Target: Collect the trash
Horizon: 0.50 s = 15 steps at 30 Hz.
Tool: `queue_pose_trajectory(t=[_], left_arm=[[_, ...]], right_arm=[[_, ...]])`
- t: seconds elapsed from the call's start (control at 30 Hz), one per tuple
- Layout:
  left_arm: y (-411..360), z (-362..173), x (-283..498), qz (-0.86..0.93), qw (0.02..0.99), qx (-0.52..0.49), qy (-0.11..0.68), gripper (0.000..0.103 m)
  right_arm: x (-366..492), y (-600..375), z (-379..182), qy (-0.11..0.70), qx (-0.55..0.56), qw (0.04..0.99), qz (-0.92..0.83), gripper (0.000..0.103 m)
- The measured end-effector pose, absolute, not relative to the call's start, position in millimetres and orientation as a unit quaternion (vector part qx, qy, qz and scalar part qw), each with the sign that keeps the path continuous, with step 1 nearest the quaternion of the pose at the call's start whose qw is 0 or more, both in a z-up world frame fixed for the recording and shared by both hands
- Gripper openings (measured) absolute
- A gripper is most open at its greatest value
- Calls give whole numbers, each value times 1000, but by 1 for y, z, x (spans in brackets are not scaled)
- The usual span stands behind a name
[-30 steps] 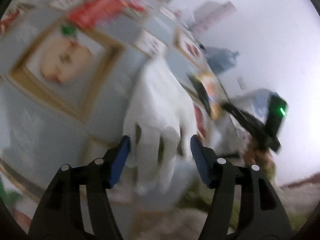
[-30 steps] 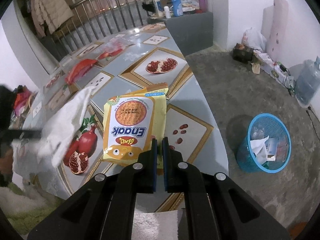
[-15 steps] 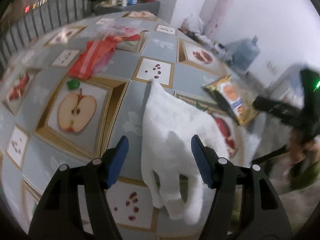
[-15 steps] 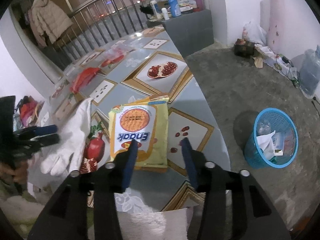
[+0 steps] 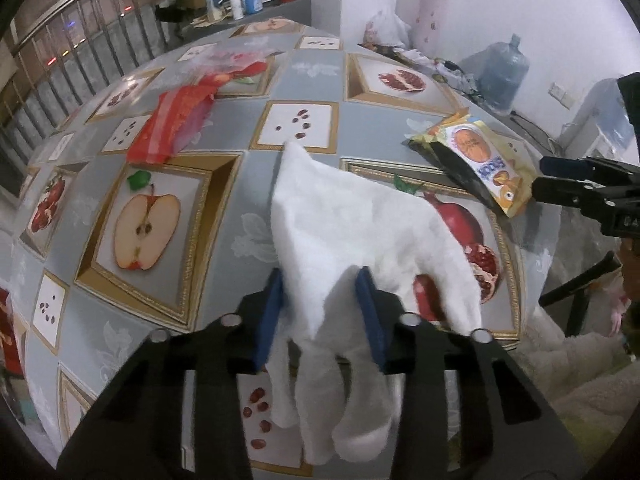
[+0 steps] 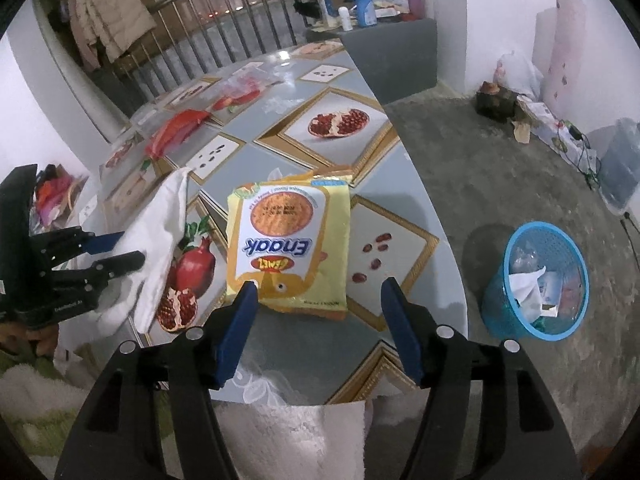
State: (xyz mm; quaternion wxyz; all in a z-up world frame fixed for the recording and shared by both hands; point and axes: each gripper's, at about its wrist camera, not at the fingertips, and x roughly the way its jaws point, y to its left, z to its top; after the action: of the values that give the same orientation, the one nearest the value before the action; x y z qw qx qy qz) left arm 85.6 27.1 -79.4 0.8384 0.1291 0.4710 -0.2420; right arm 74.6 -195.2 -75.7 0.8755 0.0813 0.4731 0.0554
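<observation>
A white glove (image 5: 360, 224) lies on the table's near edge, its fingers hanging over. My left gripper (image 5: 322, 284) has its jaws around the glove's cuff, closing on it; the glove also shows in the right wrist view (image 6: 160, 236). A yellow Enaak snack bag (image 6: 288, 244) lies flat on the table, also seen in the left wrist view (image 5: 480, 156). My right gripper (image 6: 320, 292) is open, just short of the bag's near edge. A blue trash basket (image 6: 540, 280) with paper in it stands on the floor to the right.
The fruit-print tablecloth (image 5: 224, 216) covers the table. Red plastic wrappers (image 5: 172, 124) lie further back. Bottles (image 6: 362, 0) stand on a grey counter behind. A water jug (image 5: 500, 76) and clutter sit along the wall. A railing runs behind the table.
My right gripper has opened, let go of the snack bag and drawn back a little. My left gripper's jaws have narrowed around the white glove.
</observation>
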Motion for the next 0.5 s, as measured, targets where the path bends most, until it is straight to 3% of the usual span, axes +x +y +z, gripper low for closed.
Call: queue_pose_trajectory(t=[0.1, 0.3, 0.5], left_arm=[[23, -78, 81, -247, 838, 136, 468, 21], [19, -78, 82, -252, 836, 139, 467, 9], [20, -78, 83, -252, 837, 129, 467, 6]], right_arm=[[74, -195, -80, 478, 83, 873, 50, 62], [73, -182, -83, 479, 52, 875, 37, 49], [75, -171, -85, 477, 25, 878, 30, 36]])
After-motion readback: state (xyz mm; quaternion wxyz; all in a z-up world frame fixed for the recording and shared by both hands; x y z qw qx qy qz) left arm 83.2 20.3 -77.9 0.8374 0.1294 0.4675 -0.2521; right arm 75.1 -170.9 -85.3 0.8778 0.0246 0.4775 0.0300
